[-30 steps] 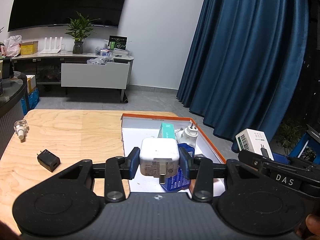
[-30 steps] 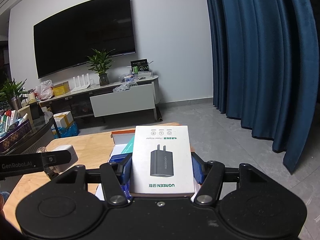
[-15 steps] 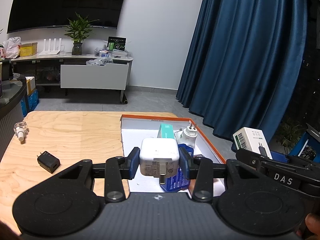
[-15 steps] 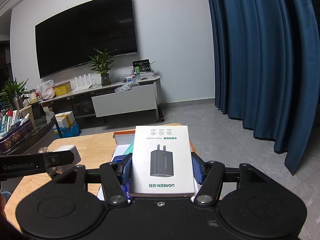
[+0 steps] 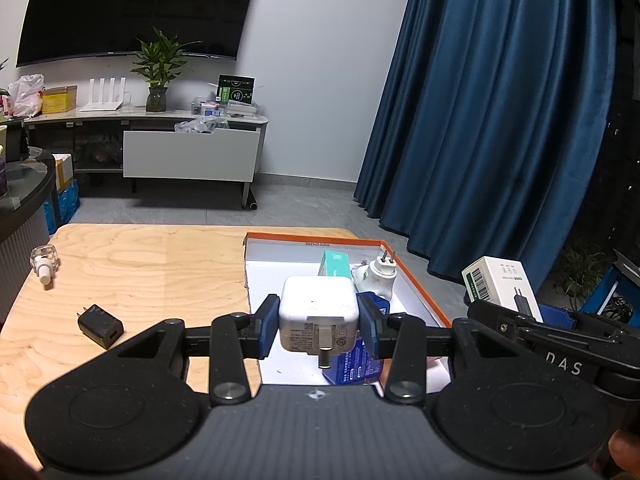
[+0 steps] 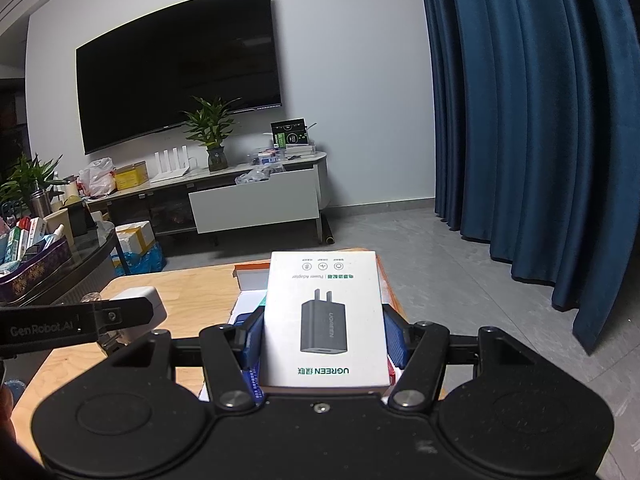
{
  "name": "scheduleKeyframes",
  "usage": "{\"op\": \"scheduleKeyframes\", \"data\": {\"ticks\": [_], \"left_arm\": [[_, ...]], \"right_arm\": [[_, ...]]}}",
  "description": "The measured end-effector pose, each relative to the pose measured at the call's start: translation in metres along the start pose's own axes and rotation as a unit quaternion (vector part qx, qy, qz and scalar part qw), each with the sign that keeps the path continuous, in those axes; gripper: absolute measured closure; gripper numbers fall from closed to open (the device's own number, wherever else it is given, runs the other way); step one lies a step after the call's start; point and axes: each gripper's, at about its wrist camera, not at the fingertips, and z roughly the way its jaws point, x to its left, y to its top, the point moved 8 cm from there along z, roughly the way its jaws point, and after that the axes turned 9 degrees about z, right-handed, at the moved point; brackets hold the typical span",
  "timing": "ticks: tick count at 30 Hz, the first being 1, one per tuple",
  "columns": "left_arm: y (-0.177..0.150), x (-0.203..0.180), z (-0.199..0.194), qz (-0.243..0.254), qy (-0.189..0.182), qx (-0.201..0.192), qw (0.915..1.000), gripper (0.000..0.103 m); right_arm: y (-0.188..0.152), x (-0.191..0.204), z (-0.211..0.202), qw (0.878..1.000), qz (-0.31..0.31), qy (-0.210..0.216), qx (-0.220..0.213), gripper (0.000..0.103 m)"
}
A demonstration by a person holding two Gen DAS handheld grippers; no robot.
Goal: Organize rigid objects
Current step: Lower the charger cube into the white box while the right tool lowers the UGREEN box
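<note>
My left gripper (image 5: 319, 330) is shut on a white charger cube (image 5: 318, 314), held above the near part of an orange-rimmed white tray (image 5: 416, 284). In the tray lie a teal box (image 5: 335, 263), a white plug adapter (image 5: 380, 276) and a blue box (image 5: 352, 368) under the charger. My right gripper (image 6: 324, 340) is shut on a white UGREEN charger box (image 6: 325, 316), held above the tray's right side; the box also shows in the left wrist view (image 5: 502, 286). The white charger also shows in the right wrist view (image 6: 138, 308).
On the wooden table (image 5: 140, 264) left of the tray lie a black charger (image 5: 100, 326) and a small clear bottle (image 5: 44, 260). A TV cabinet (image 5: 188, 156) stands at the back wall and blue curtains (image 5: 500, 120) hang to the right.
Both grippers have drifted slightly with their loads; the view has shifted a little. Nothing was let go or picked up.
</note>
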Motion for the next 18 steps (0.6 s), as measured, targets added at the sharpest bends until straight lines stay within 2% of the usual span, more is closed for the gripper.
{"op": "scheduleKeyframes", "data": {"ticks": [18], "left_arm": [[0.0000, 0.0005, -0.0007, -0.001, 0.000, 0.000, 1.0000, 0.061]], "right_arm": [[-0.0016, 0.0018, -0.0016, 1.000, -0.001, 0.002, 0.001, 0.033]]}}
